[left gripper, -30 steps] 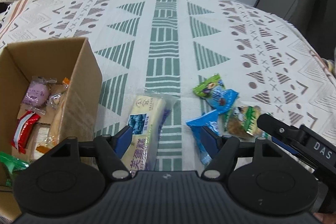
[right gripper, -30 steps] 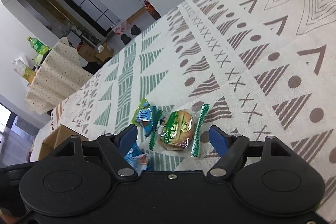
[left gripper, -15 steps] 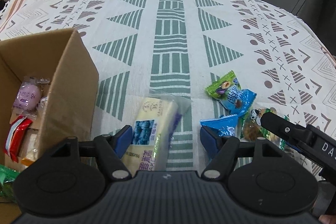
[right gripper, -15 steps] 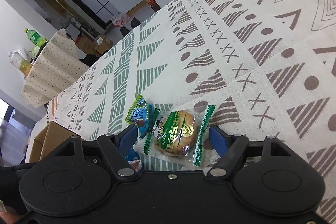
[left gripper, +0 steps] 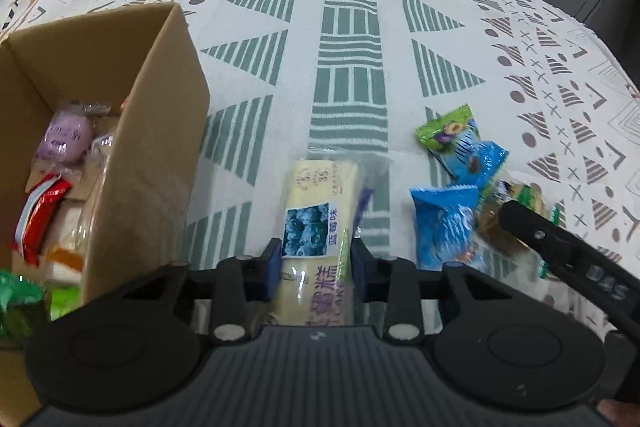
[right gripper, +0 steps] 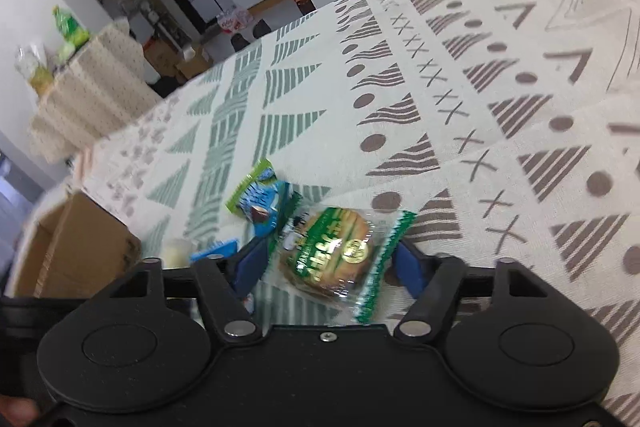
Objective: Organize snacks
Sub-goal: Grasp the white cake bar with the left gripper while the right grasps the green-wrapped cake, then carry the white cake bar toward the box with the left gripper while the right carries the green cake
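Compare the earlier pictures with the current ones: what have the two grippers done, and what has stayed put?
The left gripper has closed in on the yellow blueberry cake packet, its fingers now against both sides. The right gripper has narrowed around the green-wrapped cake but looks not yet shut. The cardboard box, its contents and the blue and green candy packets lie unchanged on the tablecloth.

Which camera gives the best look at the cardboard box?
The left wrist view. There the box stands open with the snacks inside it visible. The right wrist view shows only a blurred outer corner of it at the left edge, nothing of its contents.
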`<state>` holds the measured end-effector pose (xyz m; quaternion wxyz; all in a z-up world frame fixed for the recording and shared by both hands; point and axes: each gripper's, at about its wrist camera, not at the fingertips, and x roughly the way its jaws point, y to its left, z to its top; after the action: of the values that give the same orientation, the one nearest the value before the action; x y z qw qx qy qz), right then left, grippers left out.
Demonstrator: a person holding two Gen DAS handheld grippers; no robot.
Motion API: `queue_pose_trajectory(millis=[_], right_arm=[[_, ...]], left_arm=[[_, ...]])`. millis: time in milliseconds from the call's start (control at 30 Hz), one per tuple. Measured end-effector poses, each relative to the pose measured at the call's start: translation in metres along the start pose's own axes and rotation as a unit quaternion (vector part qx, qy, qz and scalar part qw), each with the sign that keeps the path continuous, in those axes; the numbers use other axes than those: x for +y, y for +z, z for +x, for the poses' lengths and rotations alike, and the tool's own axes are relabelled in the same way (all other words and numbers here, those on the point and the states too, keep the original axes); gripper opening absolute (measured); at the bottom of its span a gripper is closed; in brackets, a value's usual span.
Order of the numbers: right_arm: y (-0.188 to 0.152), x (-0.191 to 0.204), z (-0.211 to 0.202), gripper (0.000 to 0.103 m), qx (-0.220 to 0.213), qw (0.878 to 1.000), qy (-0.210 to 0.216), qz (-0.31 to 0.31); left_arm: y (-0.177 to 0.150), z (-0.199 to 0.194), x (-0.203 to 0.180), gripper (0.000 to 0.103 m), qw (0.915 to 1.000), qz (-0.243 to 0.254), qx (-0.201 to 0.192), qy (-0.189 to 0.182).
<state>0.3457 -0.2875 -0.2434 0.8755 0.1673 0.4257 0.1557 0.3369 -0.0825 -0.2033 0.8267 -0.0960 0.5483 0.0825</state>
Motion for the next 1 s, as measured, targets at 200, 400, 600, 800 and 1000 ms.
queue_pose_trajectory(millis=[200,400,600,800,1000], right_arm=[[-0.003,-0.010,-0.008,0.024,0.000,0.999,0.020,0.041],[-0.008,-0.020,-0.037,0.012,-0.018,0.995,0.032,0.089],[-0.011,-0.013,-0.063,0.010,-0.037,0.996,0.025,0.078],[-0.018,0.001,-0.085,0.006,-0.054,0.995,0.035,0.079],[-0.034,0.020,-0.100,0.001,-0.056,0.995,0.037,0.073]], left_arm=[[-0.011,-0.017,-0.003,0.032,0.9998,-0.005,-0.011,-0.014],[-0.021,-0.037,-0.002,0.031,0.9991,-0.010,-0.022,-0.034],[-0.027,-0.058,0.005,0.030,0.9979,-0.016,-0.038,-0.050],[-0.032,-0.079,0.016,0.029,0.9961,-0.022,-0.053,-0.066],[-0.038,-0.099,0.027,0.029,0.9940,-0.028,-0.070,-0.079]])
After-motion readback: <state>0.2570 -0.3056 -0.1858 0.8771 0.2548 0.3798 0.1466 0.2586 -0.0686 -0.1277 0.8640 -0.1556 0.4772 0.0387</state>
